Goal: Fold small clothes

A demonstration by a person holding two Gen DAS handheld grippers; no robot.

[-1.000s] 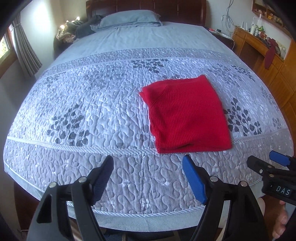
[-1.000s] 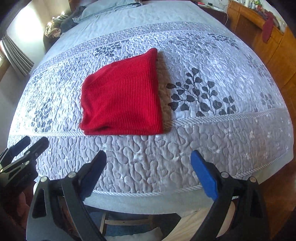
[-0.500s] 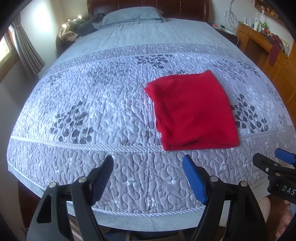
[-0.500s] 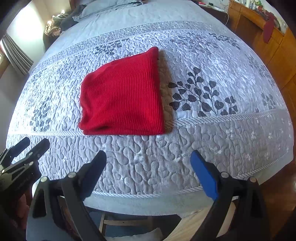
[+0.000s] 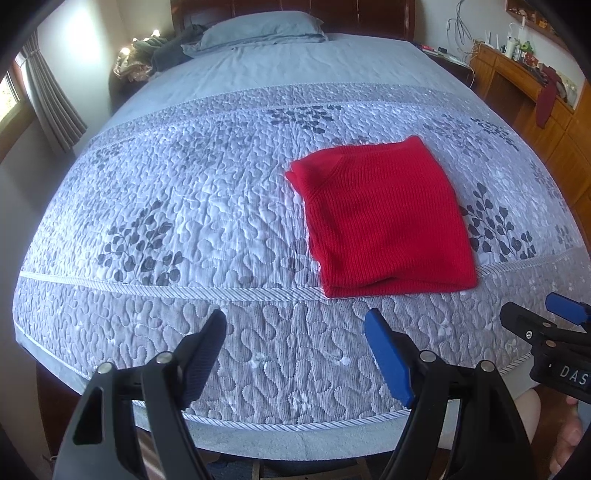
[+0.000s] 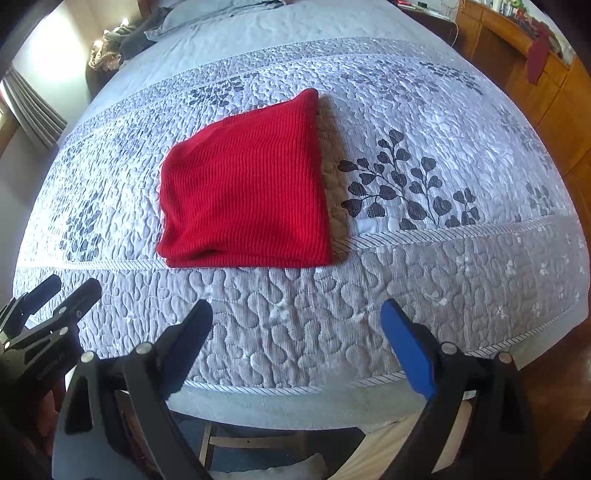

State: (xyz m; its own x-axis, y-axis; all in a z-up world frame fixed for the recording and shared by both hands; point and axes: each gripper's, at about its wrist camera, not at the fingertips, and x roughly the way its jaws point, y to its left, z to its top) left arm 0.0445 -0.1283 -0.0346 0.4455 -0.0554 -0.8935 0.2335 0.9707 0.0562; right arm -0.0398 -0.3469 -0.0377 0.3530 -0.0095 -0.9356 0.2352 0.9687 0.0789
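Left tongs [image 5: 295, 332] spread wide, empty, hovering over the near edge of the bed [image 5: 221, 206]. Right tongs [image 6: 295, 325] also spread wide, empty, over the same edge, beside the left ones. Red knit sweater [image 5: 384, 221] lies folded into a rough rectangle flat on the grey quilted bedspread [image 6: 424, 280], just beyond both tongs, touching neither. Pillow [image 5: 258, 27] at the headboard end, wooden dresser [image 5: 535, 96] to the right.
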